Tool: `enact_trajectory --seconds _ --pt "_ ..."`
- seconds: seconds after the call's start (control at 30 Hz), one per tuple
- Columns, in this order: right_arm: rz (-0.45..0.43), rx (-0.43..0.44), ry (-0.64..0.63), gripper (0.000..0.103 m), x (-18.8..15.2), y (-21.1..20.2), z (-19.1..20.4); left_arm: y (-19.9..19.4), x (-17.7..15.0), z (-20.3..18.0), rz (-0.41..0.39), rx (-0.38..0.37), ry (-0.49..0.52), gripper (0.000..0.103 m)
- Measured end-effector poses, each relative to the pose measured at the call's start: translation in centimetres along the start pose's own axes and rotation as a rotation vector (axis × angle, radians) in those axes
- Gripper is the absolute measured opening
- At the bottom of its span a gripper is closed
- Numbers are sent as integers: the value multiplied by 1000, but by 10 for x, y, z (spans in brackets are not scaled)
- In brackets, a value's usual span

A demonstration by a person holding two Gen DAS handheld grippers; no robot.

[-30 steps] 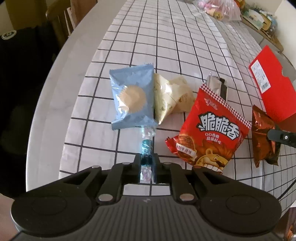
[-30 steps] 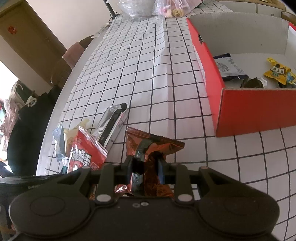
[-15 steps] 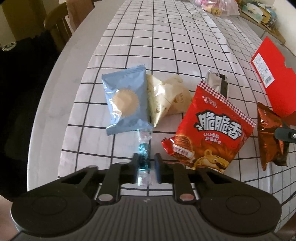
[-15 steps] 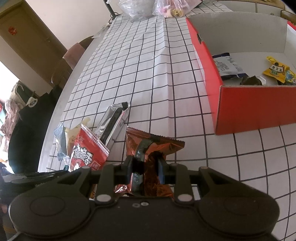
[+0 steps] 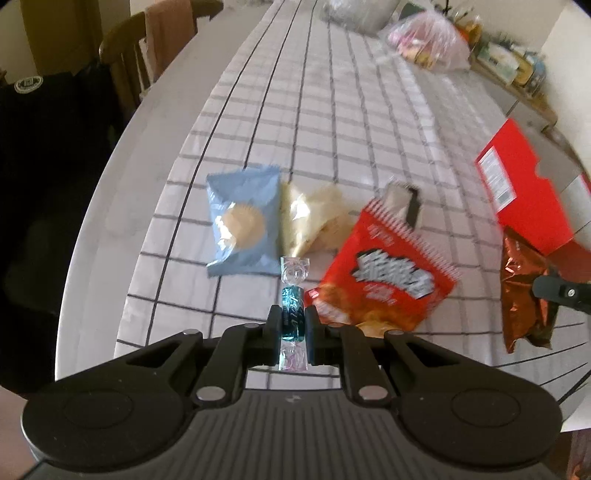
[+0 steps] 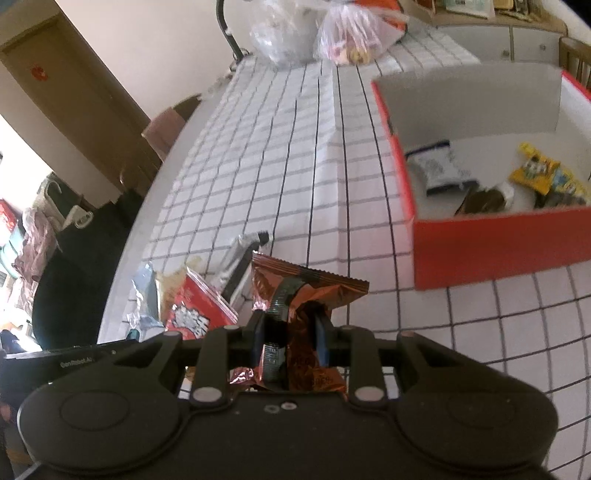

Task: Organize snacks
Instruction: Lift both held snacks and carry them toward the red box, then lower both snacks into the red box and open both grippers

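Both loads now lifted left of the box (image 6: 491, 251) — my left gripper (image 5: 292, 326) pinches the candy (image 5: 293, 314), my right gripper (image 6: 289, 341) the brown packet (image 6: 303, 295).

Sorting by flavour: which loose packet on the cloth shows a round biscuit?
The light blue packet, leftmost in the row; the cream and red packets beside it show none.

Long surface (image 5: 332, 110) under a white cloth with a dark grid; pale bare edge along its left side. Wooden chair (image 5: 125, 48) against that edge, brownish cloth draped over its back. Brown door (image 6: 66, 96) in a cream wall (image 6: 155, 40) beyond the surface's left side. Low cabinet (image 6: 517, 37) with knobs past the far end. Clear plastic bags (image 6: 314, 33) at the far end. Bright daylight from the left.
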State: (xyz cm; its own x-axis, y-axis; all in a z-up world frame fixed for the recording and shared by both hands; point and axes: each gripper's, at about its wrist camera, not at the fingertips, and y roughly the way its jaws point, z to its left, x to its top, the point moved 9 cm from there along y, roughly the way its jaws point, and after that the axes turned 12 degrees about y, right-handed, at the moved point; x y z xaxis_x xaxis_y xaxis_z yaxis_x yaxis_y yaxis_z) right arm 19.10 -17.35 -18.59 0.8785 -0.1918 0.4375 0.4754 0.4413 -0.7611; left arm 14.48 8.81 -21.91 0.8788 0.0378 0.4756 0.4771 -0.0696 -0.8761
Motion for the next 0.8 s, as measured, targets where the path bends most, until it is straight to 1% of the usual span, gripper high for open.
enact_trajectory --seconds 0.23,0.4,0.6,0.8 --pt "-76 6 -6 26 25 -36 -8 -32 27 -34 -79 -36 43 12" --pt "-137 -5 5 26 47 -59 -26 -47 52 -71 -127 -73 94 12" --pt "-186 -24 20 26 72 -82 -54 -52 80 -122 -164 -94 173 12" --pt "-202 -46 25 26 92 -95 -87 -50 103 -175 -183 -109 237 12"
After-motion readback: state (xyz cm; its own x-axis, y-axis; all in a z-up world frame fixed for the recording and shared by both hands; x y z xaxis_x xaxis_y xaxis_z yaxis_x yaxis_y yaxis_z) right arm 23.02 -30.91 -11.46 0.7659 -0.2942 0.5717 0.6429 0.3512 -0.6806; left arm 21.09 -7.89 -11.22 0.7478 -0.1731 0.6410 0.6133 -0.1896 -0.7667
